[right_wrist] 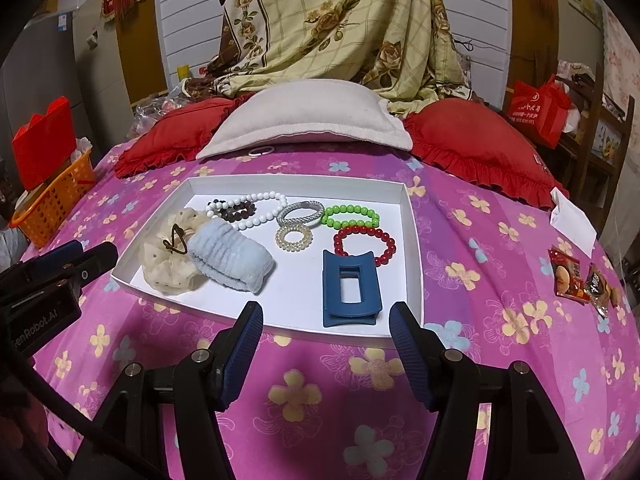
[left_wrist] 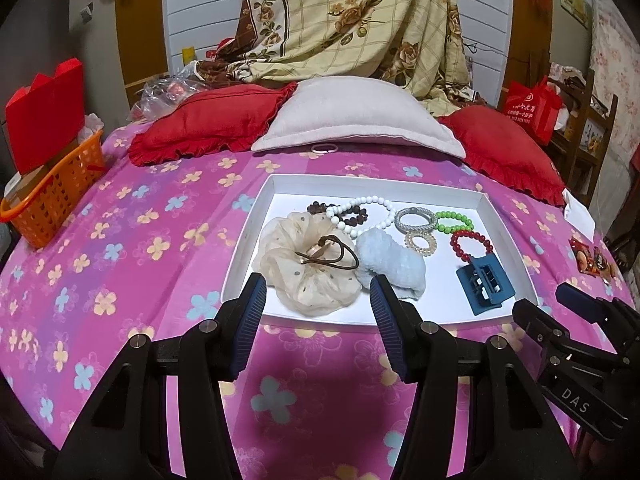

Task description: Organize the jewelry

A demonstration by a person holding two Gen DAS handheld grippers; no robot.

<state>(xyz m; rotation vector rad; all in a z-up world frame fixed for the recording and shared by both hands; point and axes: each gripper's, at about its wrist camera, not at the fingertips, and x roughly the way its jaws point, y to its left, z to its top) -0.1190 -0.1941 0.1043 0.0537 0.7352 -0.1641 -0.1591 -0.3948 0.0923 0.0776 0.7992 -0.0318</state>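
A white tray (left_wrist: 280,184) (right_wrist: 412,240) lies on the pink flowered bed. In it are a cream scrunchie (left_wrist: 308,280) (right_wrist: 168,268) with a brown hair tie (left_wrist: 332,256), a light blue scrunchie (left_wrist: 394,260) (right_wrist: 232,258), a white bead bracelet (left_wrist: 360,210) (right_wrist: 256,206), a dark bead bracelet (right_wrist: 236,210), a silver bangle (left_wrist: 414,218) (right_wrist: 300,212), a clear coil tie (left_wrist: 420,242) (right_wrist: 294,237), a green bracelet (left_wrist: 454,221) (right_wrist: 350,216), a red bracelet (left_wrist: 472,244) (right_wrist: 364,246) and a blue claw clip (left_wrist: 484,284) (right_wrist: 350,286). My left gripper (left_wrist: 318,296) is open and empty at the tray's near edge, before the cream scrunchie. My right gripper (right_wrist: 326,320) is open and empty, before the clip.
A pink hair ring (left_wrist: 324,149) (right_wrist: 262,150) lies on the bed under the grey pillow (left_wrist: 352,116). Red pillows (left_wrist: 208,124) flank it. An orange basket (left_wrist: 52,196) stands at the left edge. Snack packets (right_wrist: 580,276) and a white paper (right_wrist: 572,220) lie at the right.
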